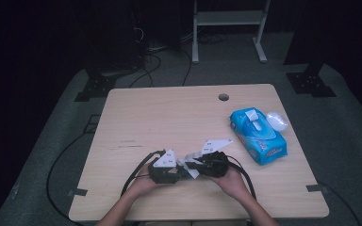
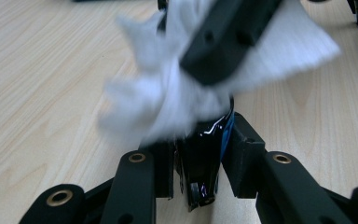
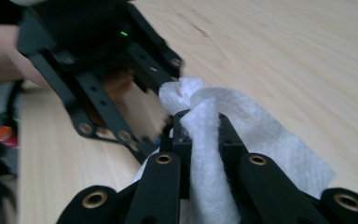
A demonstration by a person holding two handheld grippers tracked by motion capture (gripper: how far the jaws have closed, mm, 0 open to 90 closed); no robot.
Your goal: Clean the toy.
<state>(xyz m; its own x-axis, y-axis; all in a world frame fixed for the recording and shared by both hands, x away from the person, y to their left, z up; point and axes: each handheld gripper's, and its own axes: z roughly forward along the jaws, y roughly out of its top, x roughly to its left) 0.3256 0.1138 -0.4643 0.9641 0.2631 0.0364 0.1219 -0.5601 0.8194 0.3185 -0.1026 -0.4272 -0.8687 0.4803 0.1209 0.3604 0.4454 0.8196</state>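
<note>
My left gripper (image 1: 179,170) and right gripper (image 1: 195,165) meet tip to tip near the table's front edge. In the left gripper view my left gripper (image 2: 200,140) is shut on a small glossy black object (image 2: 201,163) with a blue edge. My right gripper (image 3: 200,122) is shut on a white wipe (image 3: 206,140), bunched between its jaws. The wipe (image 2: 163,98) lies against the top of the black object, with a right-gripper finger (image 2: 228,37) over it. From the right gripper view, the left gripper (image 3: 102,93) faces me, close up. The wipe (image 1: 191,161) pokes out between both grippers.
A blue wipes packet (image 1: 259,136) lies at the right of the wooden table (image 1: 169,117), its flap raised and a clear plastic piece (image 1: 277,120) beside it. A cable hole (image 1: 223,97) sits near the far edge. Cables trail off the front left.
</note>
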